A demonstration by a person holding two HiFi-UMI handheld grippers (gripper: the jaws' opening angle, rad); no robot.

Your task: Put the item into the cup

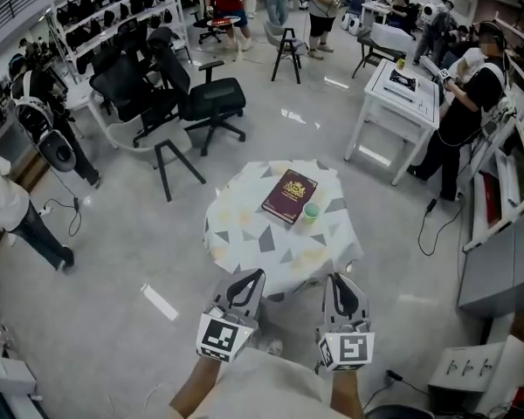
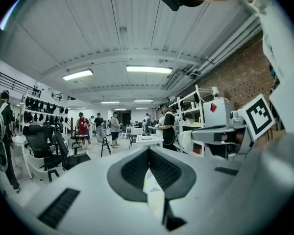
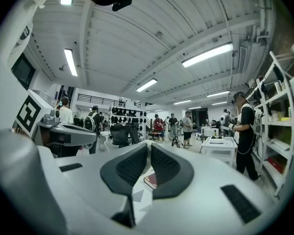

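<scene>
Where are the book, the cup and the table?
book (image 1: 289, 195): head view, middle of its dark red cover.
cup (image 1: 311, 210): head view, its open green top.
table (image 1: 255, 253): head view, bare patterned cloth near the front edge.

The surface (image 1: 244, 238) is white with grey and pale yellow triangles. The book (image 1: 289, 195) is dark red with a gold emblem. The cup (image 1: 311, 211) is light green.

The cup (image 1: 311, 210), nearer the surface's (image 1: 236, 234) right edge, was too small to show whether anything lay inside.
</scene>
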